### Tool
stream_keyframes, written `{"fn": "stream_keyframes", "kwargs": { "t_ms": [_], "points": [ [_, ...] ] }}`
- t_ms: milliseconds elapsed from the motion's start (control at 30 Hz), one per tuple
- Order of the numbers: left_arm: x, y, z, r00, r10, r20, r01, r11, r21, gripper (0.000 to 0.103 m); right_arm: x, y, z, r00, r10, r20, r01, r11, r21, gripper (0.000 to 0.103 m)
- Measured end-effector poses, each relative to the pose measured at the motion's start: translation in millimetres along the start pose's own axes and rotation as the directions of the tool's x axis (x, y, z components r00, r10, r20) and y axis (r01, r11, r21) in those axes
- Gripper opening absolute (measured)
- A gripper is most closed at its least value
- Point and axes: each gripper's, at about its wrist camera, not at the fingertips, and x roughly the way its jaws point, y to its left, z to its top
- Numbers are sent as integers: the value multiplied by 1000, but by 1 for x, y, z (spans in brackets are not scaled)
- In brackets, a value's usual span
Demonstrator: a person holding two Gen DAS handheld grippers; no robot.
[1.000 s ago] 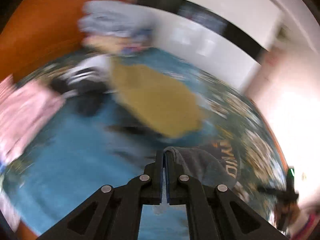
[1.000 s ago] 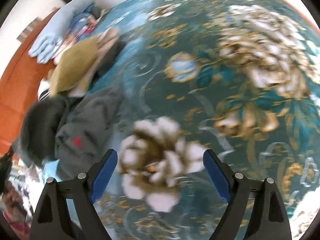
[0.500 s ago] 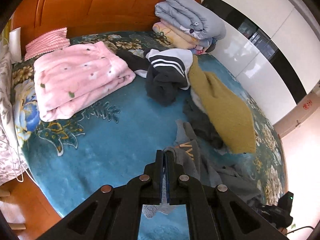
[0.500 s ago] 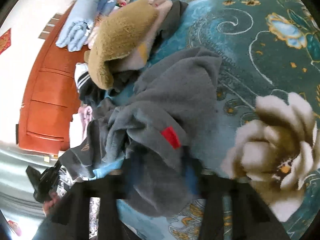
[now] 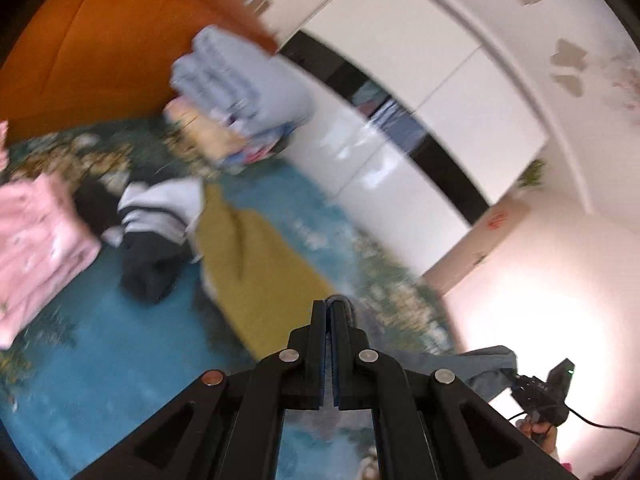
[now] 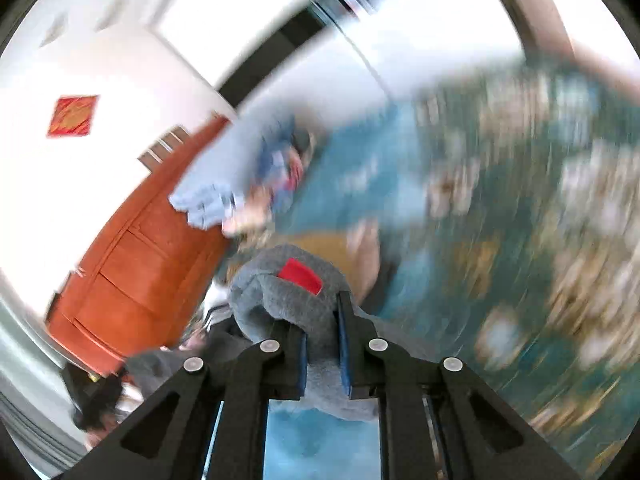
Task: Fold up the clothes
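Observation:
My left gripper (image 5: 330, 312) is shut on an edge of a grey sweatshirt (image 5: 347, 309); its cloth stretches right to my other gripper (image 5: 536, 394). My right gripper (image 6: 325, 312) is shut on a thick bunch of the same grey sweatshirt (image 6: 280, 292), which bears a red tag (image 6: 301, 274). Both hold it lifted above the teal floral bedspread (image 5: 100, 360). A mustard garment (image 5: 256, 264) and a black-and-white striped garment (image 5: 154, 220) lie on the bed beyond my left gripper.
A folded pink blanket (image 5: 36, 240) lies at the left. A stack of pale blue bedding (image 5: 236, 88) sits by the orange wooden headboard (image 5: 92, 60). White wardrobe doors (image 5: 400, 128) stand beyond the bed. Both views are motion-blurred.
My right gripper has closed on the grey sweatshirt and lifted it. Both grippers have tilted upward, raising the sweatshirt off the bed; my left has stayed shut on it.

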Motion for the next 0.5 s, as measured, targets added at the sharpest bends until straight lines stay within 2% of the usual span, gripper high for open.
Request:
{"fn": "stream_keyframes", "kwargs": {
  "t_ms": [33, 67, 167, 200, 233, 300, 367, 433, 500],
  "points": [
    [1, 4, 0, 1000, 12, -10, -12, 1000, 14, 2, -20, 7, 8, 999, -24, 41, 27, 998, -65, 13],
    [3, 12, -1, 999, 25, -32, -25, 1000, 15, 2, -33, 6, 4, 998, -48, 41, 52, 993, -106, 13],
    [23, 57, -26, 984, 86, -154, -96, 994, -58, 2, -24, -13, -41, 984, -128, -125, 113, 986, -119, 13],
    [30, 74, -38, 973, 117, -199, -137, 987, -88, 2, -12, -27, -68, 961, -169, -219, 148, 983, -109, 13],
    [37, 91, -51, 957, 157, -246, -189, 975, -113, 2, 2, -45, -98, 923, -212, -323, 190, 977, -97, 13],
    [49, 127, -84, 908, 235, -348, -303, 940, -157, 2, 16, -60, -127, 885, -226, -406, 218, 974, -66, 13],
    [53, 155, -116, 855, 273, -442, -388, 901, -195, 2, 27, -73, -150, 854, -226, -469, 238, 971, -34, 13],
    [49, 166, -131, 838, 293, -461, -419, 886, -199, 2, 38, -85, -173, 818, -223, -530, 261, 965, -3, 12],
    [44, 173, -133, 841, 287, -458, -424, 876, -230, 2, 49, -98, -196, 779, -215, -588, 284, 958, 26, 12]
  ]
}}
